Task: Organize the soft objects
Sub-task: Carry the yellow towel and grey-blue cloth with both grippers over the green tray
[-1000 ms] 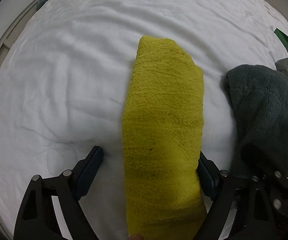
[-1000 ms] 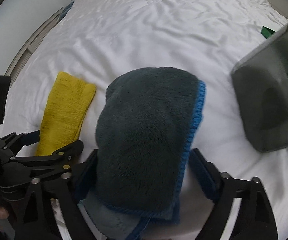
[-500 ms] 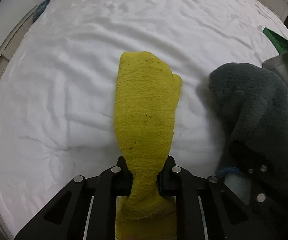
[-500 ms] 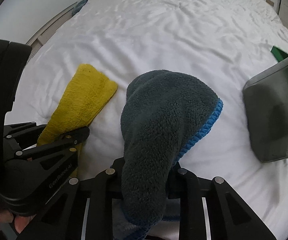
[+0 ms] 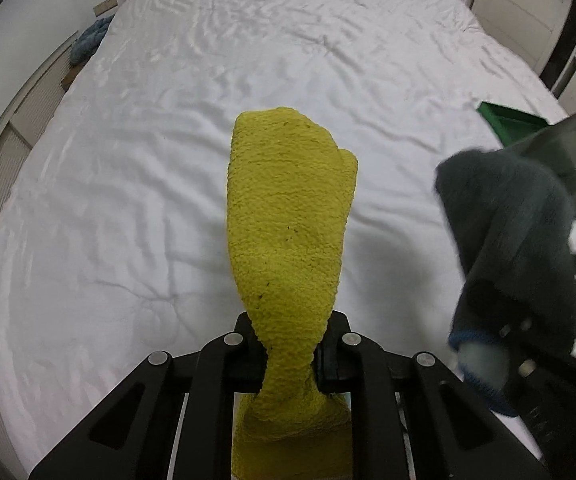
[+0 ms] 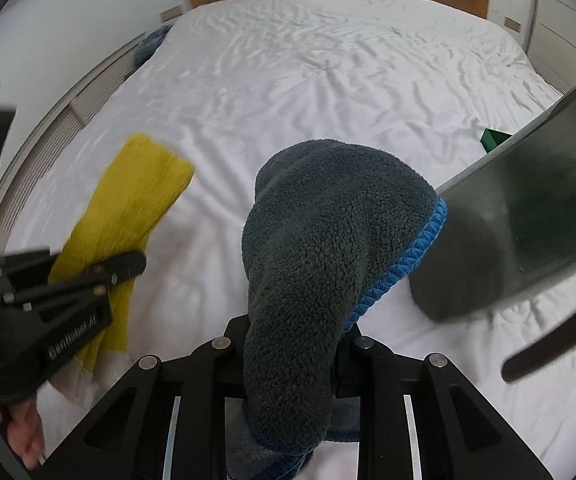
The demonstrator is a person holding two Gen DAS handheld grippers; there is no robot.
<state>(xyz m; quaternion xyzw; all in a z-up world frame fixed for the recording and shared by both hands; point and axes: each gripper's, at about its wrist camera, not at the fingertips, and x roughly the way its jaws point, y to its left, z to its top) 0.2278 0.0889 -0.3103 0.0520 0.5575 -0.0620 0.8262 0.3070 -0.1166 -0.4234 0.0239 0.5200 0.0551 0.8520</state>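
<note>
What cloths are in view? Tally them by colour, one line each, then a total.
Yellow: 1, the yellow cloth, clamped in the left gripper.
Dark grey with blue edging: 1, the grey cloth, clamped in the right gripper.
Blue: 1, the blue cloth at the bed's far left edge.
Total: 3

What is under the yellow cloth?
White sheet lies under the yellow cloth, which the left gripper holds up. The part directly beneath is covered.

Wrinkled white bed, green item atop.
</note>
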